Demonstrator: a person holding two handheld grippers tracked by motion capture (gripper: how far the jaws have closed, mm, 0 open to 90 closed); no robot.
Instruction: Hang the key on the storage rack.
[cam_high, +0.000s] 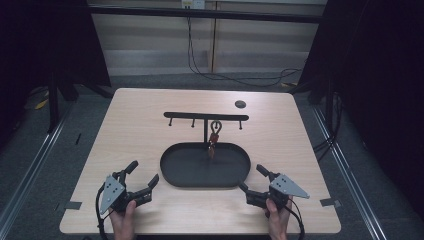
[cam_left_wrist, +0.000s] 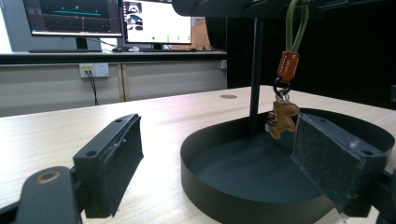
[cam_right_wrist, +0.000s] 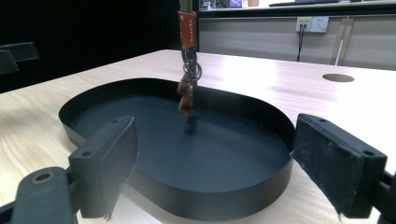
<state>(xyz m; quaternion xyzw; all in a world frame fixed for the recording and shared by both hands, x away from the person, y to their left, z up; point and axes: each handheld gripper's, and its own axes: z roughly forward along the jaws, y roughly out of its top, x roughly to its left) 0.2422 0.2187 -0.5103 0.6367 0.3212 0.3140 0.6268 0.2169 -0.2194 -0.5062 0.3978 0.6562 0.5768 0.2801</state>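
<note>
A black oval tray (cam_high: 170, 172) lies mid-table, with a black T-shaped hanger stand (cam_high: 205, 117) rising from its back edge. A keychain (cam_high: 214, 142) with an olive loop, orange tag and small brown charm hangs from the bar over the tray; the keychain (cam_left_wrist: 283, 100) and keychain (cam_right_wrist: 187, 60) also appear in both gripper views. My left gripper (cam_high: 142, 173) rests open at the tray's front left, its jaws empty. My right gripper (cam_high: 251, 178) is open at the tray's front right, also empty. The tray (cam_left_wrist: 215, 186) and tray (cam_right_wrist: 224, 196) sit just ahead of each gripper's jaws.
A round hole (cam_high: 240, 104) sits in the tabletop at the back right. Tape marks (cam_high: 73, 205) lie near the front corners. Monitors (cam_left_wrist: 107, 18) stand on a ledge beyond the table. Bare wood surrounds the tray on all sides.
</note>
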